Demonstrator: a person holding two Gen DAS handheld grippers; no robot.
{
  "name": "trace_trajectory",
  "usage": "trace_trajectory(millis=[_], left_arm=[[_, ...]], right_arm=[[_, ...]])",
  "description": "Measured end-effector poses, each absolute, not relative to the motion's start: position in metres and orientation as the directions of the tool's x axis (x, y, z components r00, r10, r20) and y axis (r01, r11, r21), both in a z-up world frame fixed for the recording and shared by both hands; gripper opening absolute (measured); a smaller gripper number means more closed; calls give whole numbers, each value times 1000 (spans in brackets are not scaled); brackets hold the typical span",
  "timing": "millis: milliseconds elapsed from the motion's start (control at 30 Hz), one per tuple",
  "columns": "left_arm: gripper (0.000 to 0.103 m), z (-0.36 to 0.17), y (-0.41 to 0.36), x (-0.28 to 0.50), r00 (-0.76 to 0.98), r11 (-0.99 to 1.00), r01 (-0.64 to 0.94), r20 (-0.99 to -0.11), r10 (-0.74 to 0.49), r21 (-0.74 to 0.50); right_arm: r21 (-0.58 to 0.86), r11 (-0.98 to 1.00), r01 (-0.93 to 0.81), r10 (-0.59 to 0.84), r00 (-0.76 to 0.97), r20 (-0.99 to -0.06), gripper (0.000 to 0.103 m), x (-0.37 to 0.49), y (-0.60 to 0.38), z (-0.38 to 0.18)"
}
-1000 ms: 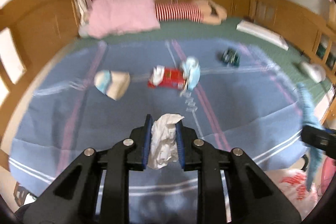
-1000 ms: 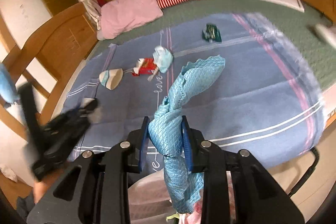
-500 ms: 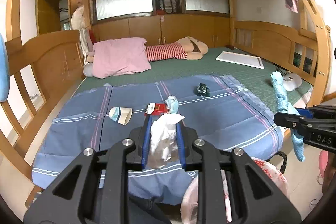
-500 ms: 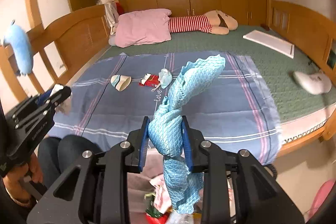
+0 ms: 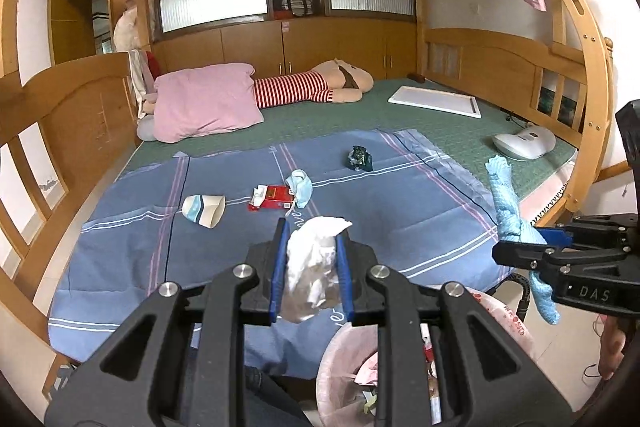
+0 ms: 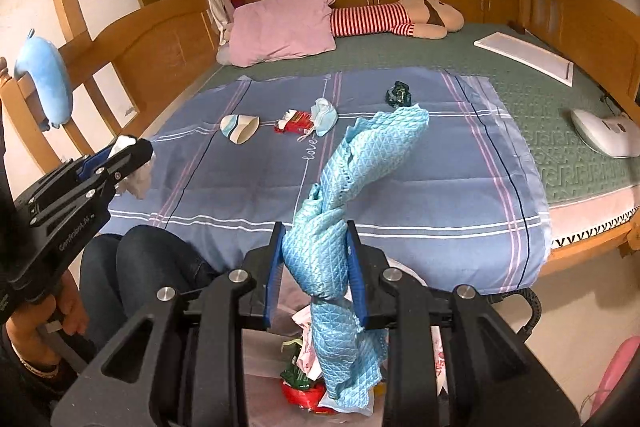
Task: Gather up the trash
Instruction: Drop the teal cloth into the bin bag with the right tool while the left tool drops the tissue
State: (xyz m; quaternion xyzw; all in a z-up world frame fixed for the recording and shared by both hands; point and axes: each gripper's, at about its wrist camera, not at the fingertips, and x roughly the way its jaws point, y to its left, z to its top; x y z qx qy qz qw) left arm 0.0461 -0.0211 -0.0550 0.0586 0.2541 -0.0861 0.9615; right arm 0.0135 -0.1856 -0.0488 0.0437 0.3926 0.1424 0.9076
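Note:
My left gripper (image 5: 311, 269) is shut on a crumpled white tissue (image 5: 312, 267), held in front of the bed's near edge above a pink-lined trash bin (image 5: 344, 367). My right gripper (image 6: 316, 263) is shut on a light blue cloth (image 6: 360, 163) that hangs down over the bin's trash (image 6: 304, 383). On the blue sheet (image 5: 400, 203) lie a paper cup (image 5: 203, 210), a red packet (image 5: 272, 198), a blue face mask (image 5: 301, 187) and a dark green wrapper (image 5: 359, 159). The same items show in the right wrist view: cup (image 6: 239, 128), packet (image 6: 294, 121), mask (image 6: 324, 111), wrapper (image 6: 398, 94).
A pink pillow (image 5: 204, 103) and a striped plush doll (image 5: 320, 89) lie at the bed's far end. A white board (image 5: 436, 101) and a white device (image 5: 524, 143) lie on the green mat at right. Wooden bed rails stand on both sides. My knees (image 6: 132, 263) are beside the bin.
Both grippers have pulled back from over the bed to its near edge, still holding the tissue and the cloth. The bin has come into view beneath them.

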Motion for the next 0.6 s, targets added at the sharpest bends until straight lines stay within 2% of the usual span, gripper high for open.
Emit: trace_trajectory(millis=[333, 600], left_arm=[[23, -80, -38, 43, 806, 962, 266, -561, -188, 61], [23, -127, -65, 46, 677, 922, 386, -689, -258, 34]], right_arm=[[227, 959, -171, 284, 569, -771, 30, 11, -201, -83], [246, 961, -124, 274, 517, -811, 30, 17, -208, -110]])
